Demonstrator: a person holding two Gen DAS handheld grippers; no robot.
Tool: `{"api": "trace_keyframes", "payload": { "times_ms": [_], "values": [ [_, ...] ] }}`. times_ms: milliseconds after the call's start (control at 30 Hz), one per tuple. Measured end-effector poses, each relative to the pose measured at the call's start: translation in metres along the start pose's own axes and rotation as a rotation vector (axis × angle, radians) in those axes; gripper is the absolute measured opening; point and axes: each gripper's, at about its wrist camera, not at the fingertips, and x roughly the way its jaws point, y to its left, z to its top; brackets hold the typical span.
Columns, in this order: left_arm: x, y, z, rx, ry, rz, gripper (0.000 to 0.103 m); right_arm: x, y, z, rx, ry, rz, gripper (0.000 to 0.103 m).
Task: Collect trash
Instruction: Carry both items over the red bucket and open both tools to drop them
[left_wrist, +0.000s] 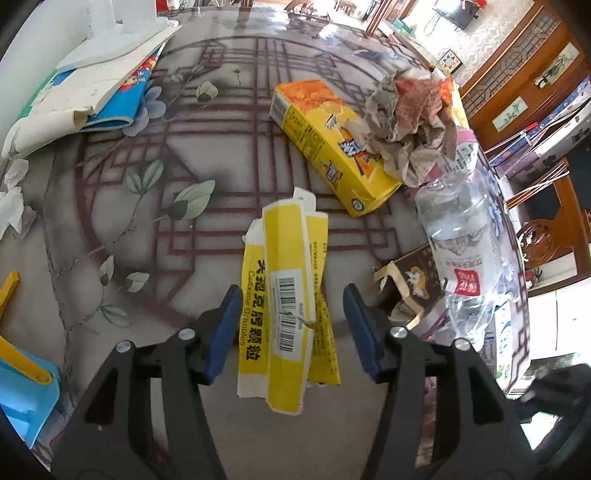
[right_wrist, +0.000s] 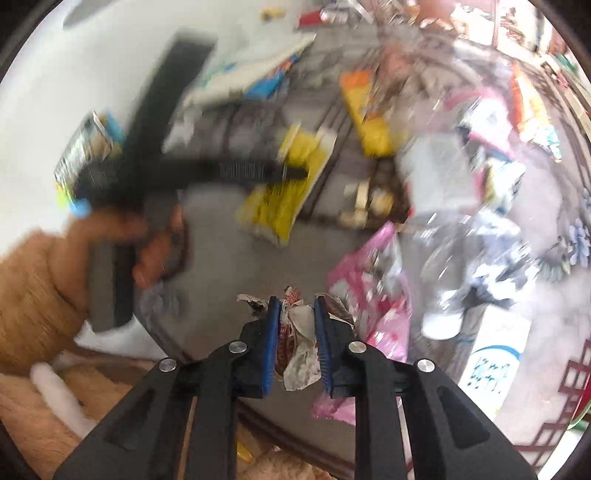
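In the left wrist view my left gripper (left_wrist: 291, 295) is open just above a flattened yellow medicine carton (left_wrist: 286, 295) that lies between its blue pads on the patterned table (left_wrist: 110, 206). Beyond it lie a yellow snack box (left_wrist: 325, 144), crumpled paper (left_wrist: 406, 118) and a clear plastic bottle (left_wrist: 461, 229). In the blurred right wrist view my right gripper (right_wrist: 297, 306) is shut on a crumpled paper wrapper (right_wrist: 299, 343). The left gripper (right_wrist: 221, 170) and the yellow carton (right_wrist: 284, 188) show there too.
White and blue folded papers (left_wrist: 92, 81) lie at the far left. A brown torn box (left_wrist: 410, 284) lies by the bottle. A blue and yellow object (left_wrist: 22, 380) sits at the near left. A pink bag (right_wrist: 369, 295) lies near my right gripper.
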Motion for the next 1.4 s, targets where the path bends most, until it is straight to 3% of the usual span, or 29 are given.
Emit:
{"api": "trace_keyframes", "payload": {
  "times_ms": [167, 267, 300, 567, 733, 1100, 1400],
  "values": [
    [0.007, -0.001, -0.002, 0.017, 0.014, 0.022, 0.054, -0.036, -0.019, 0.022, 0.065, -0.15, -0.013, 0.018],
    [0.008, 0.002, -0.001, -0.002, 0.019, 0.024, 0.041, -0.055, -0.034, 0.03, 0.13, -0.232, -0.023, 0.018],
    [0.007, 0.003, -0.001, -0.014, 0.014, 0.014, 0.026, -0.061, -0.04, 0.031, 0.157, -0.262, -0.026, 0.018],
    [-0.031, -0.013, 0.009, 0.003, -0.132, 0.001, 0.026, -0.077, -0.059, 0.03, 0.267, -0.364, -0.08, 0.018],
    [-0.053, -0.038, 0.025, 0.037, -0.198, -0.054, 0.027, -0.088, -0.078, 0.02, 0.335, -0.399, -0.109, 0.018],
    [-0.074, -0.104, 0.046, 0.142, -0.275, -0.172, 0.027, -0.116, -0.107, 0.002, 0.429, -0.468, -0.157, 0.018],
    [-0.077, -0.144, 0.049, 0.209, -0.285, -0.218, 0.027, -0.138, -0.127, -0.01, 0.48, -0.51, -0.193, 0.018]
  ]
}}
